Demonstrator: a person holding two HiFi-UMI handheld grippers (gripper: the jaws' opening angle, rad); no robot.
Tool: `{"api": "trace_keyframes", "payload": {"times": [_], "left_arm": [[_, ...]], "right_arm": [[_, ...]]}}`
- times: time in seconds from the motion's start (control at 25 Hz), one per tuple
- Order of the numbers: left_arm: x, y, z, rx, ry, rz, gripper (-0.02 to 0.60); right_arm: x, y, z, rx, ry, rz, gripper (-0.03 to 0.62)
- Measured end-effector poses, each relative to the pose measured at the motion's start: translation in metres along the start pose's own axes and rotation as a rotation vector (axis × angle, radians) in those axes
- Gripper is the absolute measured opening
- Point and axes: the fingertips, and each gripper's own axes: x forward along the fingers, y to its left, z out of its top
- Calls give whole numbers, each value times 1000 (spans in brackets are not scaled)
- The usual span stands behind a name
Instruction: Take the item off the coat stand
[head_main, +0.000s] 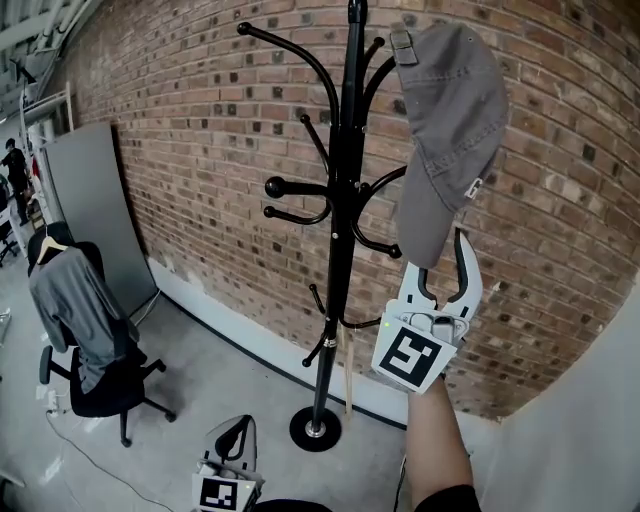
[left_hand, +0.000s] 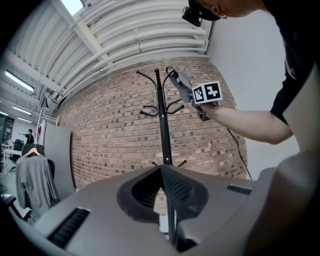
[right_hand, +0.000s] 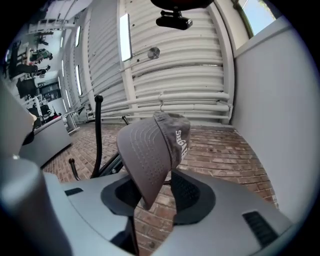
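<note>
The grey cap (head_main: 452, 120) is hanging from an upper hook of the coat stand (head_main: 338, 250), right of its pole. The right gripper (head_main: 440, 275) is reaching up under it, jaws gaping around the brim without pressing it. The left gripper (head_main: 235, 432) is waiting near the stand's base, jaws closed together on nothing.

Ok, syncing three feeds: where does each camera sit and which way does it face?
Head view: on the person's head, looking down at coat stand and cap; left tool, right tool and right forearm show.
Left gripper view: on left tool, looking up along its shut jaws at the stand; right forearm shows.
Right gripper view: on right tool, looking up; cap brim between its open jaws.
Shared: all show cap and stand.
</note>
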Motion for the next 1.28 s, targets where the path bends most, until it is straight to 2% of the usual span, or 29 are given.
{"api": "trace_keyframes", "payload": {"times": [0.16, 0.24, 0.32, 0.48, 0.68, 1.0, 1.16, 1.28], "left_arm": [[-6, 10, 4, -16, -10, 13, 25], [-9, 12, 5, -14, -16, 9, 25], [-10, 13, 5, -13, -17, 1, 25], [-9, 10, 6, -27, -33, -17, 25], [-15, 11, 9, -26, -43, -30, 25], [-28, 23, 7, -34, -36, -3, 25], [-37, 33, 2, -50, -14, 16, 25], [-37, 37, -4, -55, 4, 14, 25]], "right_arm": [[2, -16, 17, 11, -19, -68, 148], [2, -30, 22, 46, -14, -109, 50], [2, -45, 26, 66, 2, -132, 33], [8, -69, 38, 97, 5, -142, 32], [33, -94, 73, 159, -34, -171, 32], [72, -145, 124, 184, -115, -257, 32], [52, -174, 136, 193, -141, -306, 32], [12, -186, 119, 234, -127, -308, 32]]}}
